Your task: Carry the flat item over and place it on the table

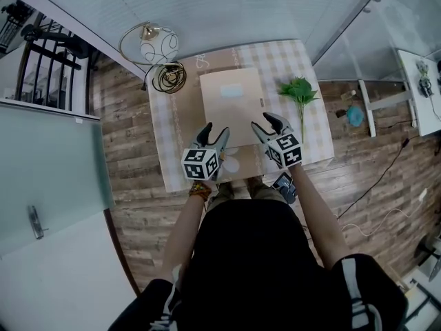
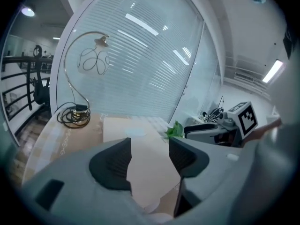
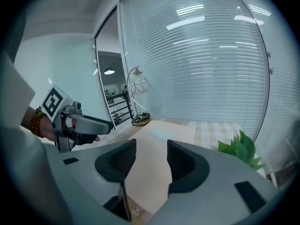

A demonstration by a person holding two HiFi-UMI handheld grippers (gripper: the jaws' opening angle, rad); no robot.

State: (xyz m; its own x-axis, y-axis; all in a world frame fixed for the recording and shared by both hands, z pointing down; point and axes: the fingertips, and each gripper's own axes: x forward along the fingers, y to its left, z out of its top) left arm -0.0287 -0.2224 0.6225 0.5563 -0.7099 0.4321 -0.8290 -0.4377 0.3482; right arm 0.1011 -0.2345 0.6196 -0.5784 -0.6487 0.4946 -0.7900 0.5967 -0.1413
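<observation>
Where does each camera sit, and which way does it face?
Head view: on the person's head, looking steeply down at the table and flat item; torso, arms, left gripper and right gripper show.
Left gripper view: on the left gripper, facing along its open jaws across the flat item; the right gripper shows at right.
Right gripper view: on the right gripper, facing likewise; the left gripper shows at left.
All three share the flat item, lamp and plant.

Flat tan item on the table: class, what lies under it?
A darker brown sheet shows past its left edge, on the checked tablecloth. Whatever lies directly beneath the flat tan item is covered.
</observation>
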